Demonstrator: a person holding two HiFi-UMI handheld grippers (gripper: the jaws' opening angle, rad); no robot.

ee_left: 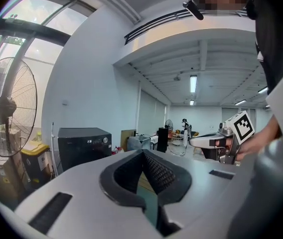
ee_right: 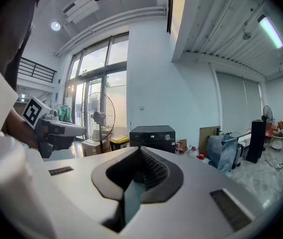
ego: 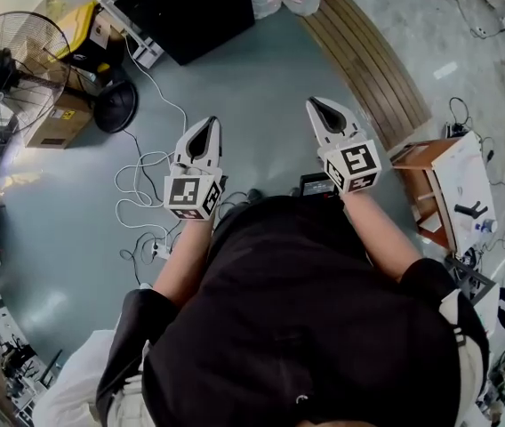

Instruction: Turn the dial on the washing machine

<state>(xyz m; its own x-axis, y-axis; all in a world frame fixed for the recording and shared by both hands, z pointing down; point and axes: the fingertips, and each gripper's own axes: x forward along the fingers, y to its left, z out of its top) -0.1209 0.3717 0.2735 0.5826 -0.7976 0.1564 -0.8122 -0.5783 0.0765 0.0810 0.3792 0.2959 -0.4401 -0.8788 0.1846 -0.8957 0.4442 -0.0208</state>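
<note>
The black washing machine (ego: 190,12) stands far ahead on the floor, well beyond both grippers. In the left gripper view the washing machine (ee_left: 84,146) shows its lit panel and a small round dial (ee_left: 105,140); the right gripper view has the machine (ee_right: 152,136) straight ahead. My left gripper (ego: 206,124) and right gripper (ego: 316,103) are held side by side at waist height, pointing toward it. The left gripper's (ee_left: 142,152) jaws meet at the tips with nothing between them. The right gripper (ee_right: 140,148) is likewise shut and empty.
A standing fan (ego: 12,60), a cardboard box (ego: 57,118) and a yellow bin (ego: 79,20) are at the left. White cables (ego: 141,189) loop over the floor ahead of my left hand. A slatted wooden bench (ego: 368,60) and a small wooden table (ego: 430,163) lie at the right.
</note>
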